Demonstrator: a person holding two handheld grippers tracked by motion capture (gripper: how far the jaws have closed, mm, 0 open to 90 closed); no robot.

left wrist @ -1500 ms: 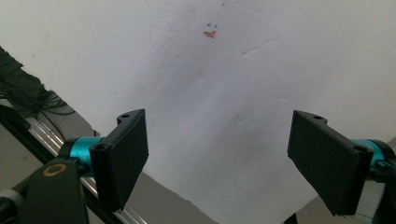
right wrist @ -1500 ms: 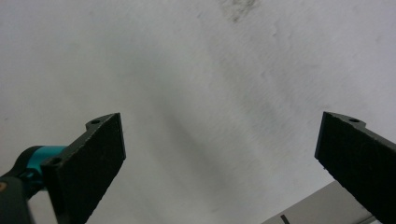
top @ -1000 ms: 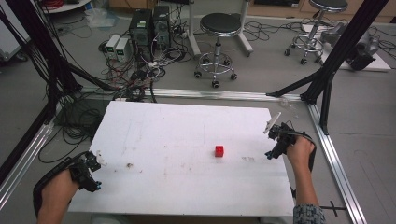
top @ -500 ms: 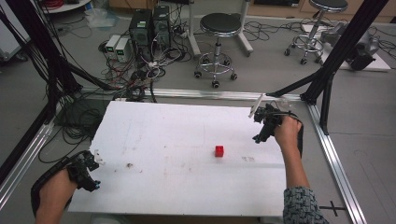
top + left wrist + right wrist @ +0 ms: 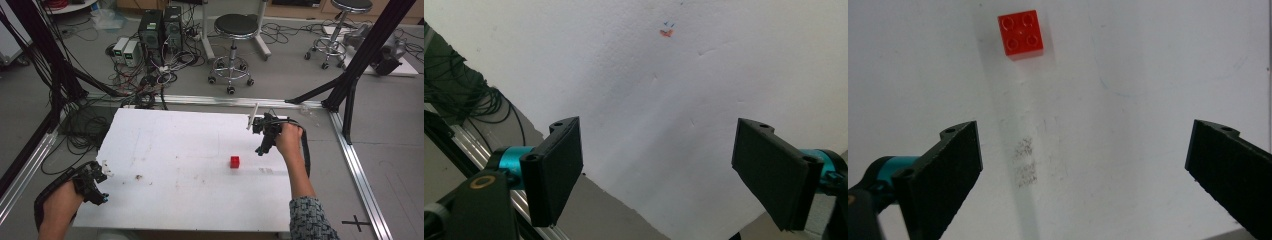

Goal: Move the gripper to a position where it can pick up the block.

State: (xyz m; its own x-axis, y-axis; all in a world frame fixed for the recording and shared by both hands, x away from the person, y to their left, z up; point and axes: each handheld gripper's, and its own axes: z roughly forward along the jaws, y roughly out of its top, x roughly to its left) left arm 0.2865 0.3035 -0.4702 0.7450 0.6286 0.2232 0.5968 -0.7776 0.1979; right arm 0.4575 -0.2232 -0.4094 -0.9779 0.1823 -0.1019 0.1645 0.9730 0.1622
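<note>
Two tools: one in each hand, both over the white surface (image 5: 190, 150).
Left tool (image 5: 100, 181): at the surface's near left corner; its own view has the jaws wide apart and empty, above the surface's edge.
Right tool (image 5: 261, 140): raised over the right side, jaws wide, nothing held.
Red brick (image 5: 234, 161): alone mid-surface, near the right tool; the right gripper view shows its four studs (image 5: 1020, 32).
Orange smudge (image 5: 666, 33): seen from the left tool.

Research lab, white flat desk (image 5: 175, 150) inside black metal frame (image 5: 350, 75), tangled black cables (image 5: 145, 95), black computer towers (image 5: 160, 27), round black stools (image 5: 235, 30) on grey floor
</note>
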